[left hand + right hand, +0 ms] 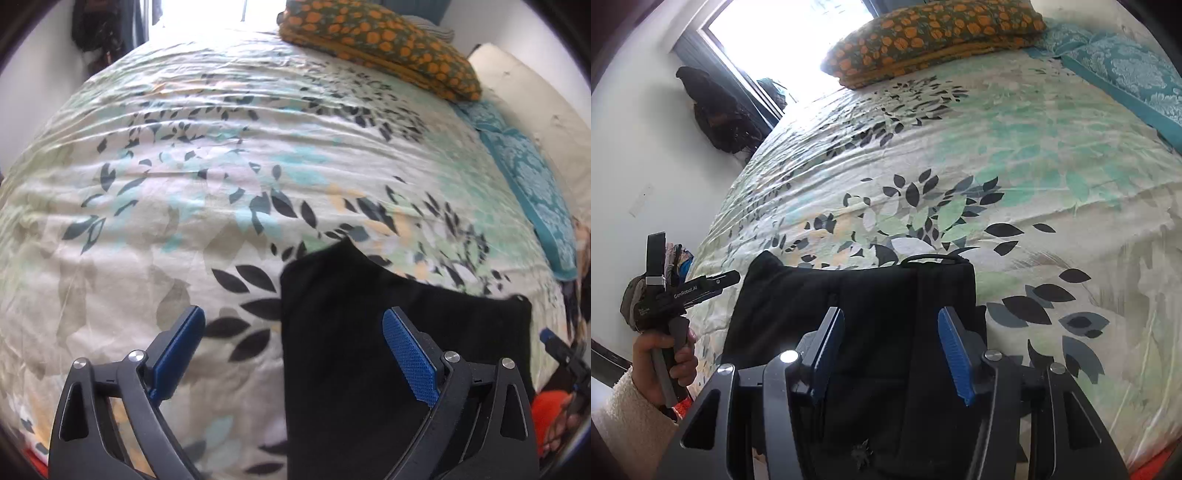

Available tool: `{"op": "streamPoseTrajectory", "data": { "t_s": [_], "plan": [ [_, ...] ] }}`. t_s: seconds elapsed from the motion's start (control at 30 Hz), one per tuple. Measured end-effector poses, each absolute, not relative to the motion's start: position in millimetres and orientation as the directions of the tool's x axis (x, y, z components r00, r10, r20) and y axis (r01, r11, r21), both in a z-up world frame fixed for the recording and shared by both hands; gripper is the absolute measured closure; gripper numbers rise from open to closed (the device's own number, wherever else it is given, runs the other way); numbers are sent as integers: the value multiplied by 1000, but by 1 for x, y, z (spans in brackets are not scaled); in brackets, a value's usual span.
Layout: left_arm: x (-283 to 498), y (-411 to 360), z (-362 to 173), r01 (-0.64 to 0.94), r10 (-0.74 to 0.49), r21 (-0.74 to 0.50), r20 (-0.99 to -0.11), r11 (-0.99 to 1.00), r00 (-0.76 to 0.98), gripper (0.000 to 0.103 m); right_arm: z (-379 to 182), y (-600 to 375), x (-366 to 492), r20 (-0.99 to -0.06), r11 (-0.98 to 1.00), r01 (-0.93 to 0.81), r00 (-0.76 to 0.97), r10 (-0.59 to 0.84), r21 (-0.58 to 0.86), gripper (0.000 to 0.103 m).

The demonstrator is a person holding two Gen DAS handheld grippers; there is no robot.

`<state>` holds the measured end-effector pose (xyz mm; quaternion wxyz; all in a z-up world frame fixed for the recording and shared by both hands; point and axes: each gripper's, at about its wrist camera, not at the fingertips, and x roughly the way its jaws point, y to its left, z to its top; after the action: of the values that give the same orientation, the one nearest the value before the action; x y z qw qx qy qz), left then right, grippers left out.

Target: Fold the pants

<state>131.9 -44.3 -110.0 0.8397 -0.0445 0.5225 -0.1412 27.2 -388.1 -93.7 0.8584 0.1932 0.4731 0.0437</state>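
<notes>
Black pants lie folded flat on the near part of a leaf-print bedspread. My left gripper is open and empty, hovering over the pants' left edge, one finger over the bedspread and one over the fabric. In the right wrist view the pants lie straight ahead and my right gripper is open above them, holding nothing. The left gripper also shows at the far left of that view, held in a hand beside the bed.
An orange-dotted pillow lies at the far end of the bed and a teal patterned cloth along its right side. A dark bag hangs on the white wall by the bright window.
</notes>
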Motion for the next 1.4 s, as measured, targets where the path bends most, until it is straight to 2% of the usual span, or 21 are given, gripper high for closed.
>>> {"op": "streamPoseTrajectory", "data": {
  "t_s": [0.1, 0.2, 0.27, 0.3, 0.4, 0.5, 0.6, 0.7, 0.73, 0.8, 0.9, 1.07, 1.2, 1.4],
  "plan": [
    [79, -67, -102, 342, -369, -245, -854, 907, 366, 5, -79, -365, -1, -796, 935, 48, 541, 272, 352, 41],
    [30, -99, -125, 465, -323, -158, -897, 871, 301, 5, -92, -336, -28, -848, 962, -3, 473, 241, 272, 40],
    [11, -110, -151, 482, -224, -65, -934, 874, 280, 4, -117, -326, -44, -901, 983, 7, 400, 168, 186, 39],
    [7, -108, -155, 470, -212, -55, -934, 881, 287, 4, -125, -327, -51, -917, 991, 17, 383, 116, 133, 39],
    [4, -94, -138, 407, -267, -131, -917, 904, 298, 5, -107, -331, -62, -918, 995, 68, 394, 42, 75, 40],
    [-1, -84, -110, 398, -332, -175, -868, 901, 370, 5, -77, -330, -75, -867, 991, 69, 493, 70, 119, 40],
    [-1, -91, -109, 410, -338, -169, -858, 896, 387, 5, -71, -315, -78, -835, 985, -1, 531, 145, 170, 39],
    [2, -99, -139, 397, -294, -150, -896, 905, 332, 5, -99, -306, -67, -865, 985, -25, 474, 164, 172, 39],
    [3, -99, -152, 382, -234, -102, -919, 919, 317, 4, -115, -307, -62, -901, 986, 10, 408, 146, 164, 39],
    [-1, -91, -158, 365, -231, -105, -918, 925, 321, 2, -137, -320, -63, -924, 968, 84, 329, 197, 236, 39],
    [-4, -72, -151, 333, -234, -133, -930, 933, 284, 3, -136, -334, -75, -938, 964, 158, 308, 160, 216, 39],
    [-12, -40, -133, 267, -217, -131, -921, 955, 323, 3, -110, -362, -90, -888, 931, 254, 441, 131, 264, 38],
    [-29, -31, -115, 260, -242, -150, -897, 954, 370, 3, -97, -361, -90, -860, 936, 229, 495, 126, 269, 34],
    [-48, -42, -103, 272, -219, -101, -868, 957, 446, 3, -91, -348, -81, -855, 960, 171, 508, 108, 223, 30]
  ]
}}
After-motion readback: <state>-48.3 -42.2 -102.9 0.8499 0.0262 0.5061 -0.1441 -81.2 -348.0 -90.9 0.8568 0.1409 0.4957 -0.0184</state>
